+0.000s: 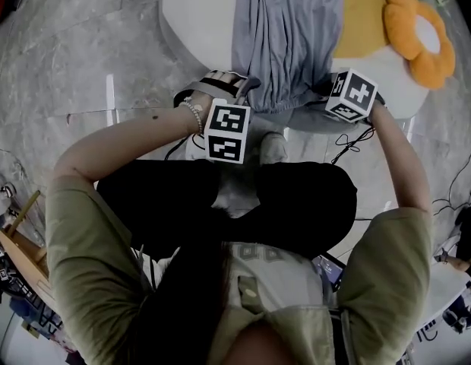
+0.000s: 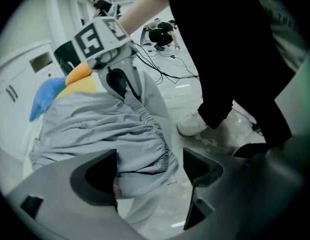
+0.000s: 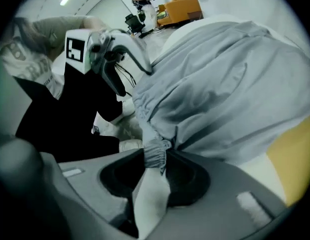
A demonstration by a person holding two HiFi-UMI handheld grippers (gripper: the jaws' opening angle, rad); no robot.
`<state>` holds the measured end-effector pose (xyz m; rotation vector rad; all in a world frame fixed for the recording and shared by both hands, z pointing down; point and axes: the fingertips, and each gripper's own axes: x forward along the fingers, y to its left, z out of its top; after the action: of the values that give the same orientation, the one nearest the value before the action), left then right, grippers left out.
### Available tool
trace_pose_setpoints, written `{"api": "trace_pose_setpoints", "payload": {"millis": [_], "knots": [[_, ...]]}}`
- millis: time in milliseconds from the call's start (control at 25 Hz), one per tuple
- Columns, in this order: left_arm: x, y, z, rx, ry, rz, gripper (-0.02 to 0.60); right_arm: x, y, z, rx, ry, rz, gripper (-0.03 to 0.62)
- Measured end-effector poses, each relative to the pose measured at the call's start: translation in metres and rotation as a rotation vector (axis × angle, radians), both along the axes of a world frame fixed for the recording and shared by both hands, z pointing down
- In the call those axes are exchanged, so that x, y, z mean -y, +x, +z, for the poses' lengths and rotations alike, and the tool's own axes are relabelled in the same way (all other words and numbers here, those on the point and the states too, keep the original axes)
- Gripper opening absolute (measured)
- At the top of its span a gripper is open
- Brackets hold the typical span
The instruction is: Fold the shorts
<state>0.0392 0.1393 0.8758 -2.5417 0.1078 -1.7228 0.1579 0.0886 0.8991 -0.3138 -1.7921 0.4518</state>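
Grey shorts (image 1: 285,36) lie on a white round table (image 1: 197,14), with the elastic waistband hanging over the near edge. My right gripper (image 3: 155,159) is shut on a bunched bit of that waistband (image 3: 154,151), at the waistband's right corner in the head view (image 1: 330,91). My left gripper (image 2: 150,156) stands open at the left corner (image 1: 239,90). The gathered waistband (image 2: 160,144) lies between its jaws, against the left one and well clear of the right one. The left gripper view also shows the right gripper (image 2: 115,59) pinching the cloth.
A yellow and orange flower-shaped cushion (image 1: 418,36) lies on the table right of the shorts, with something blue (image 2: 45,96) beside it. The person's white shoes (image 2: 195,124) stand close to the table's foot. Black cables (image 1: 349,139) trail over the marbled floor.
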Motion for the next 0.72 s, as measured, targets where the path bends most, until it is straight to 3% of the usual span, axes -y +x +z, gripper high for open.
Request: {"api": "trace_pose_setpoints", "payload": {"millis": [200, 400, 480, 560, 720], "knots": [[0.006, 0.003, 0.041, 0.106, 0.259, 0.155, 0.414, 0.013, -0.011, -0.024, 0.047, -0.141, 0.194, 0.123], [0.023, -0.003, 0.062, 0.168, 0.374, 0.243, 0.413, 0.023, -0.016, -0.041, 0.064, -0.222, 0.253, 0.123], [0.025, -0.004, 0.063, 0.163, 0.376, 0.262, 0.396, 0.023, -0.017, -0.042, 0.061, -0.213, 0.239, 0.123], [0.026, -0.004, 0.059, 0.129, 0.332, 0.242, 0.310, 0.021, -0.015, -0.040, 0.048, -0.188, 0.215, 0.123], [0.027, -0.002, 0.034, 0.051, 0.110, 0.117, 0.148, 0.016, -0.007, -0.043, 0.025, -0.135, 0.160, 0.123]]}}
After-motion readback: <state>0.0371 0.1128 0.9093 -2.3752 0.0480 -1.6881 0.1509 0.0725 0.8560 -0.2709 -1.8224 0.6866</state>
